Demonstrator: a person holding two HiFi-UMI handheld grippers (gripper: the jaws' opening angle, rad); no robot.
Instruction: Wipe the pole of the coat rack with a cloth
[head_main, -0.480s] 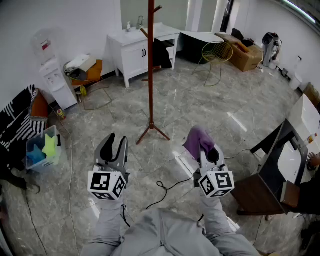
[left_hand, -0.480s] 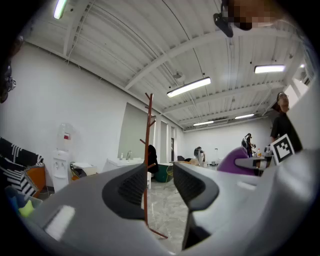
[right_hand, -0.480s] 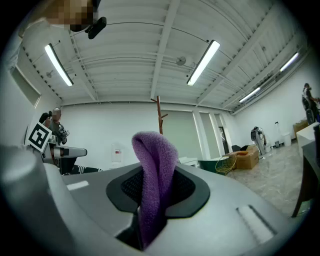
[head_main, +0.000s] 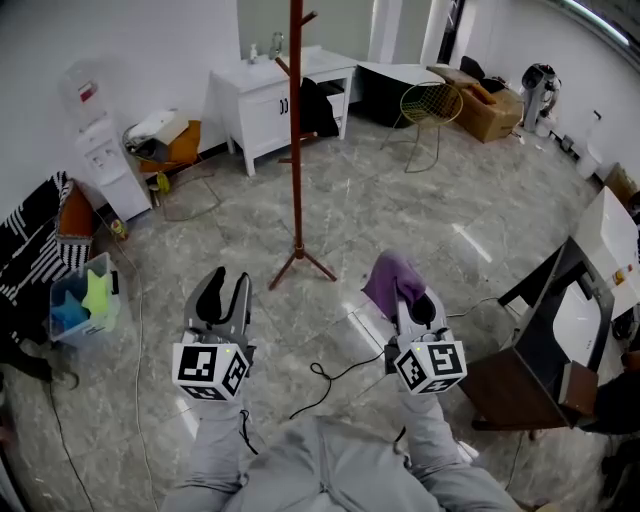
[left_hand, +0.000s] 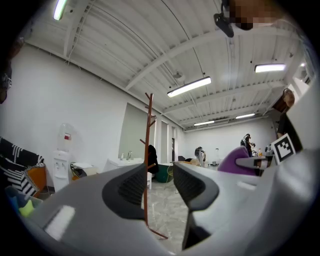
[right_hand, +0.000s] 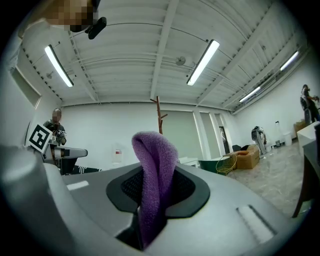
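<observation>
The brown wooden coat rack stands upright on the marble floor ahead of me, its feet spread at the base. In the left gripper view its pole shows through the gap of the jaws. My left gripper is open and holds nothing, well short of the rack's base. My right gripper is shut on a purple cloth, which sticks up out of the jaws. The rack's top shows far behind the cloth in the right gripper view.
A white cabinet with a sink stands behind the rack, a dark garment beside it. A water dispenser and a bin of toys lie left. A yellow wire chair, boxes and a dark desk are right. A black cable crosses the floor.
The view has shifted slightly, so the rack and both grippers sit a few pixels further left. Both grippers keep their state.
</observation>
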